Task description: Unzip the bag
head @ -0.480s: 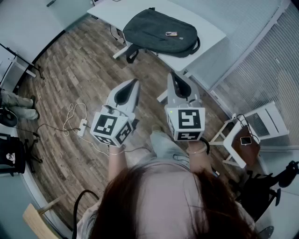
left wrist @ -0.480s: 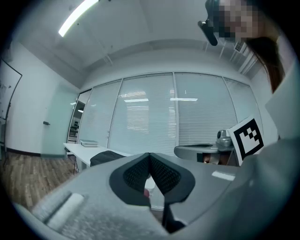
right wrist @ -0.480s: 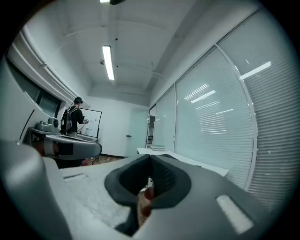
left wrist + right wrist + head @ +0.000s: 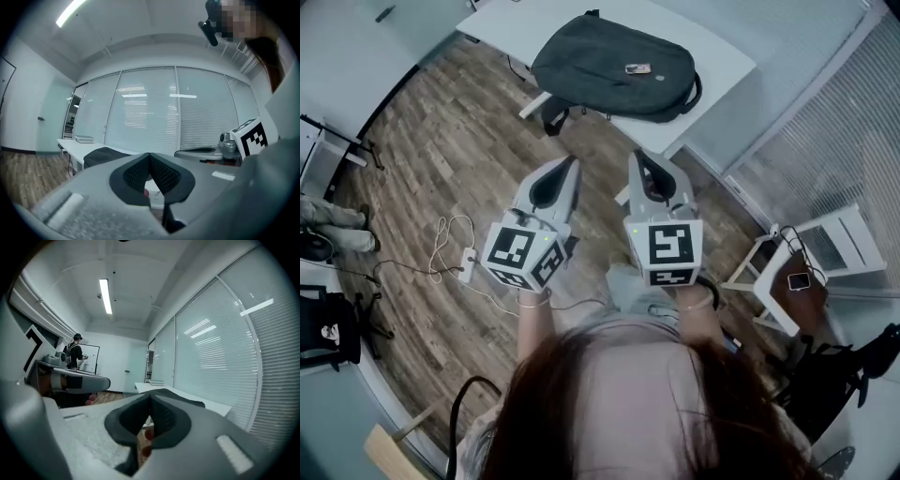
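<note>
Wood-plank floor [image 4: 431,150] is filling most of the head view, and a white table [image 4: 717,58] is standing at its top edge. The bag [image 4: 600,56], dark grey, is lying flat on that table, well ahead of both grippers and touched by neither. Blinds [image 4: 834,131] are covering the glass wall at the right. The person is holding the left gripper [image 4: 572,162] and the right gripper [image 4: 636,154] side by side and level over the floor, both pointing toward the table. In each gripper's own view the jaws are pressing together at the tips with nothing between them. Each cube [image 4: 521,255] is showing black-and-white square markers. A white stool [image 4: 773,314] is standing at the right with a phone [image 4: 798,280] lying on it, and a power strip [image 4: 468,265] is lying on the floor at the left, trailing a looped cord. A small patch [image 4: 637,68] on the bag is carrying print too small to read.
</note>
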`<move>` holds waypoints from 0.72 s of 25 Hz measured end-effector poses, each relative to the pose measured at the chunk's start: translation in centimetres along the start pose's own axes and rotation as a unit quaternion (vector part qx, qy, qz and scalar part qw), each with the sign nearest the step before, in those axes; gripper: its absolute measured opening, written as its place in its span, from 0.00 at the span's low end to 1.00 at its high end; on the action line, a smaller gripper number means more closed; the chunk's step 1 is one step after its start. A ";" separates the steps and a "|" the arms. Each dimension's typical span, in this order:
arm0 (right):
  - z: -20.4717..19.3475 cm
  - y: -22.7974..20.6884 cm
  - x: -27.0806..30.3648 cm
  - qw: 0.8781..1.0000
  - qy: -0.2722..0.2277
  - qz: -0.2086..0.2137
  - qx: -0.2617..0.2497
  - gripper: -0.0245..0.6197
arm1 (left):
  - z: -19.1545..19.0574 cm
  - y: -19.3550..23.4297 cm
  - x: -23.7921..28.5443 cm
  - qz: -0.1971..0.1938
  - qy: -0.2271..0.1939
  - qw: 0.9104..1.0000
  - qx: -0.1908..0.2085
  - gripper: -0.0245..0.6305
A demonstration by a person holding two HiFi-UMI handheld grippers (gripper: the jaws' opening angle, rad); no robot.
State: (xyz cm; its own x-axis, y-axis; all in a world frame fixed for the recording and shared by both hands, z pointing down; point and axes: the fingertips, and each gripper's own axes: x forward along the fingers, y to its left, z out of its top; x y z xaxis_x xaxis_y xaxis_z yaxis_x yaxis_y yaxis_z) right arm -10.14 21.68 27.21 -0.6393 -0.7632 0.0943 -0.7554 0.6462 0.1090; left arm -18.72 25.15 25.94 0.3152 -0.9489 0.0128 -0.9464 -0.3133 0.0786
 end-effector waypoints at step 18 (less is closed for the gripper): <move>-4.7 -2.4 10.8 0.998 0.051 0.017 -0.021 0.05 | -2.4 6.2 9.8 0.006 0.008 1.000 -0.006 0.04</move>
State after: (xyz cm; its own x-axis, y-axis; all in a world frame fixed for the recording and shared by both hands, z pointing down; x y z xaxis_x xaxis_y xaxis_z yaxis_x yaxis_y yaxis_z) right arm -14.55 11.86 32.63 -0.6456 -0.7376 0.1979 -0.7251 0.6734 0.1444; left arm -21.28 13.96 28.96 0.3052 -0.9518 0.0306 -0.9492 -0.3014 0.0908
